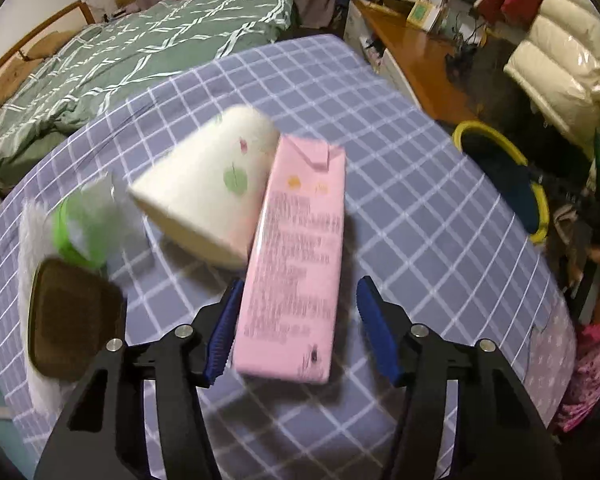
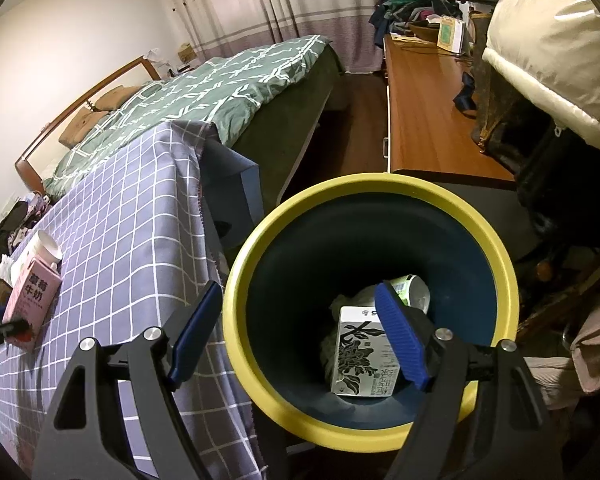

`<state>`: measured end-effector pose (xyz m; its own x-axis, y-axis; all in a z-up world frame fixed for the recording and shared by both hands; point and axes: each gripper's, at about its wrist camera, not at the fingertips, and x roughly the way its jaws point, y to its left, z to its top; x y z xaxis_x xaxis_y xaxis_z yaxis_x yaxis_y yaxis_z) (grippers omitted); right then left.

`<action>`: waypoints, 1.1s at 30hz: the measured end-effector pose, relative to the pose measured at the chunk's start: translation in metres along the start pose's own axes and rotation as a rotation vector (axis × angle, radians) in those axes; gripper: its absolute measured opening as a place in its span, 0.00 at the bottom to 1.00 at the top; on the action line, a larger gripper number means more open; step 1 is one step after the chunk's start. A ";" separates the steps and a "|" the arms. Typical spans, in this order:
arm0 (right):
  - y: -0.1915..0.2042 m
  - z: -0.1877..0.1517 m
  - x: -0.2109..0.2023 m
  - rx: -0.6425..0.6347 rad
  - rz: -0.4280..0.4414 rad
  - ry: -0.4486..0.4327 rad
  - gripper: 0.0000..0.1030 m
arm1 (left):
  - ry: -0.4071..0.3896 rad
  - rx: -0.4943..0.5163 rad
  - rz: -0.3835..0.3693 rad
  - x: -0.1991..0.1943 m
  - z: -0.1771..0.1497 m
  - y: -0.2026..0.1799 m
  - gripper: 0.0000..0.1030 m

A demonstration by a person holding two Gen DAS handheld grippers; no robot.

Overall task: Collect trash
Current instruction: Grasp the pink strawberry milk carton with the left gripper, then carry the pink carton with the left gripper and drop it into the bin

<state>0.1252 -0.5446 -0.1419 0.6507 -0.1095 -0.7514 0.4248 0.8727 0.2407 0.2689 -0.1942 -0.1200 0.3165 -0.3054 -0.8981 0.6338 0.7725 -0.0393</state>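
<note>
On the far left of the table, in the left wrist view, a brown-lidded container sits on something white and fluffy, with a green cup half hidden under white tissue just beyond it. Next comes a cream-white paper cup lying on its side, touching the upper left edge of the pink milk carton.

The carton lies flat on the grid-patterned cloth, its long axis running almost straight away from the left tongs, tilted slightly right at the far end. The left tongs are spread wide and hold nothing; the near end of the carton sits between the two blue pads, the left pad touching or almost touching its side and the right pad clear of it. Judging by this, the left hand is the nearer one and need only close across the carton's short width. The paper cup against the carton could be nudged as it lifts.

Further right, off the table edge, stands the yellow-rimmed bin. The right tongs hang over it, released and empty; a black-and-white carton and a crumpled cup already lie inside.
</note>
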 end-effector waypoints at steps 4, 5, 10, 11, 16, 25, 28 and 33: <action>-0.001 0.000 -0.001 0.005 0.007 -0.002 0.72 | -0.023 -0.022 -0.023 -0.011 -0.013 0.000 0.56; 0.000 0.000 0.000 0.003 0.010 -0.001 0.72 | -0.035 -0.027 -0.027 -0.013 -0.012 0.002 0.56; 0.006 -0.002 -0.001 -0.008 0.022 0.004 0.72 | -0.036 -0.034 -0.043 -0.010 0.004 0.005 0.54; 0.007 -0.002 -0.001 -0.011 0.023 0.004 0.72 | -0.028 -0.029 -0.048 -0.007 0.007 0.003 0.53; 0.006 -0.003 0.000 -0.012 0.023 0.009 0.73 | 0.014 0.002 -0.043 0.007 0.021 -0.011 0.49; 0.004 -0.006 -0.001 -0.011 0.028 0.011 0.73 | 0.022 -0.014 0.023 0.025 0.032 -0.011 0.39; -0.001 -0.007 -0.005 -0.002 0.026 0.004 0.73 | -0.002 -0.017 0.025 0.018 0.026 -0.011 0.38; -0.008 -0.010 -0.017 0.005 0.029 -0.015 0.73 | -0.062 0.000 0.010 -0.011 0.019 -0.025 0.38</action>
<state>0.1051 -0.5451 -0.1372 0.6721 -0.0910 -0.7349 0.4084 0.8734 0.2653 0.2636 -0.2206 -0.1006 0.3659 -0.3314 -0.8696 0.6306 0.7755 -0.0302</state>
